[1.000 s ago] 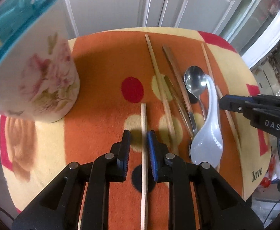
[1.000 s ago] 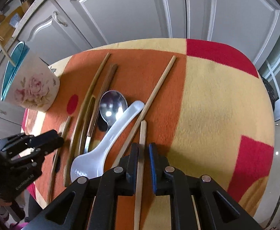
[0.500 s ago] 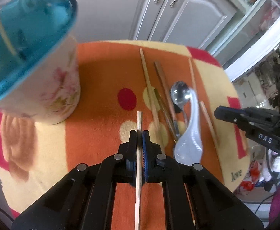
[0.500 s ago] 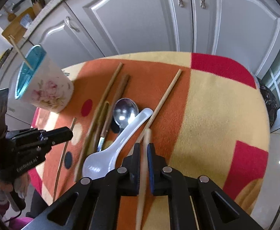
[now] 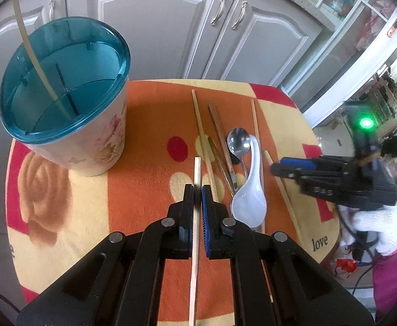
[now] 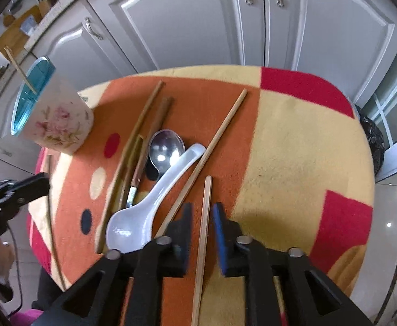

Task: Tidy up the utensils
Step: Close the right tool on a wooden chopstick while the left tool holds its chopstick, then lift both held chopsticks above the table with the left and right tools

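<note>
1. Setting: a round table (image 5: 49, 244) under an orange, yellow and red cloth, grey cupboards behind. At its left side stands a flowered holder (image 5: 71, 108) with a teal divided insert, one chopstick already leaning in it.
2. Loose pile at mid-table: long chopsticks, a metal spoon (image 6: 166, 146), a white soup spoon (image 6: 144, 212), and what looks like a knife, partly hidden. All lie flat, well apart from the holder.
3. Left claw (image 5: 197, 190): pressed together on a pale chopstick (image 5: 197, 168), which runs between the pads and pokes out ahead. Its tip points toward the holder but is not over it yet.
4. Right claw (image 6: 201, 209): jaws have just been opening; a second chopstick (image 6: 205, 217) sits in the gap, pads clear of it on both sides.
5. Step in hand, by my reading: left carrying its chopstick to the holder.
6. Next move likely calls for lifting over the teal rim, tipping the stick upright, dropping into a compartment; the right needs a fresh pinch first.
</note>
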Demonstrator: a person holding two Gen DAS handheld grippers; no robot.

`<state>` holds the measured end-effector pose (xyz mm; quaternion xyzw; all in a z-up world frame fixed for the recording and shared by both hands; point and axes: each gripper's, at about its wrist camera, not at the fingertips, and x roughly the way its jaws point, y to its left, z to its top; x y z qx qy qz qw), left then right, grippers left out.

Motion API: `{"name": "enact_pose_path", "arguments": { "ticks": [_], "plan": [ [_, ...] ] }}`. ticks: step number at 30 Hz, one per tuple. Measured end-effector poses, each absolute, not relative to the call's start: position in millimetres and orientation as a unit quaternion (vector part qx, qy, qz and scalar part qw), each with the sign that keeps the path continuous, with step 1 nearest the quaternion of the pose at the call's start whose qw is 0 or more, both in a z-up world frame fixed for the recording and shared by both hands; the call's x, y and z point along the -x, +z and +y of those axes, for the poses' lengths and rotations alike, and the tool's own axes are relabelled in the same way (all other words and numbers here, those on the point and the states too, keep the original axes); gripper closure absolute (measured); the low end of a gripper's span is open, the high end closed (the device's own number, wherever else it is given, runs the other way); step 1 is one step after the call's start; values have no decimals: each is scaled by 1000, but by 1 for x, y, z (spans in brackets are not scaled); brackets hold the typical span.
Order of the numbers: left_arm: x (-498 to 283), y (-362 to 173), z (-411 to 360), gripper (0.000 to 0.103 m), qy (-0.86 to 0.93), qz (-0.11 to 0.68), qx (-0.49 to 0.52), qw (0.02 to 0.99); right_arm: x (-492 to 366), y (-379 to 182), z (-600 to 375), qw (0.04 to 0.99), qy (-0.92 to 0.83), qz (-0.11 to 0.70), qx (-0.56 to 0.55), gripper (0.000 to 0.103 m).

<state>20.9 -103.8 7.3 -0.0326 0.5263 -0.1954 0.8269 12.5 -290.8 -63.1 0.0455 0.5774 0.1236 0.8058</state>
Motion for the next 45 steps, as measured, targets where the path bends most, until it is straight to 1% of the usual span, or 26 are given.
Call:
{"name": "enact_pose_path", "arguments": {
  "ticks": [1, 3, 4, 5, 7, 11, 18, 24, 28, 32, 36, 39, 40, 42, 43, 45],
  "plan": [
    [-21, 8, -104, 99, -195, 526, 33, 827, -14, -65, -290, 805, 123, 579, -44, 74],
    [-19, 11, -101, 99, -195, 525, 33, 828, -18, -73, -285, 800, 116, 588, -27, 74],
    [-18, 12, -101, 99, -194, 524, 34, 828, -19, -75, -283, 800, 114, 588, -18, 79],
    [-18, 13, -100, 99, -194, 524, 34, 829, -20, -75, -282, 808, 112, 579, -6, 89],
    [-17, 15, -99, 99, -194, 523, 36, 829, -21, -75, -282, 810, 109, 576, 1, 96],
    [-11, 27, -93, 99, -199, 510, 41, 836, -12, -63, -292, 812, 129, 568, -20, 97],
    [4, 55, -78, 99, -208, 481, 50, 850, 22, -1, -310, 837, 164, 518, -54, 97],
    [18, 86, -68, 99, -219, 450, 53, 864, 47, 44, -309, 856, 193, 475, -61, 97],
    [23, 93, -65, 99, -219, 442, 49, 868, 53, 62, -296, 866, 203, 454, -43, 97],
    [26, 93, -62, 99, -219, 443, 56, 868, 46, 44, -300, 863, 175, 472, -43, 97],
    [27, 93, -63, 99, -220, 444, 54, 867, 30, -6, -299, 840, 128, 528, -8, 95],
    [26, 92, -63, 99, -219, 447, 57, 865, 22, -41, -297, 817, 128, 563, -12, 94],
    [25, 92, -63, 99, -219, 447, 57, 865, 19, -51, -294, 811, 124, 571, -9, 91],
    [25, 92, -63, 99, -219, 448, 57, 865, 13, -66, -292, 806, 115, 581, -11, 81],
    [25, 92, -63, 99, -219, 448, 56, 865, 13, -68, -291, 806, 117, 581, -16, 75],
    [24, 92, -64, 99, -219, 448, 55, 865, 9, -75, -289, 801, 117, 586, -17, 74]
  ]
}}
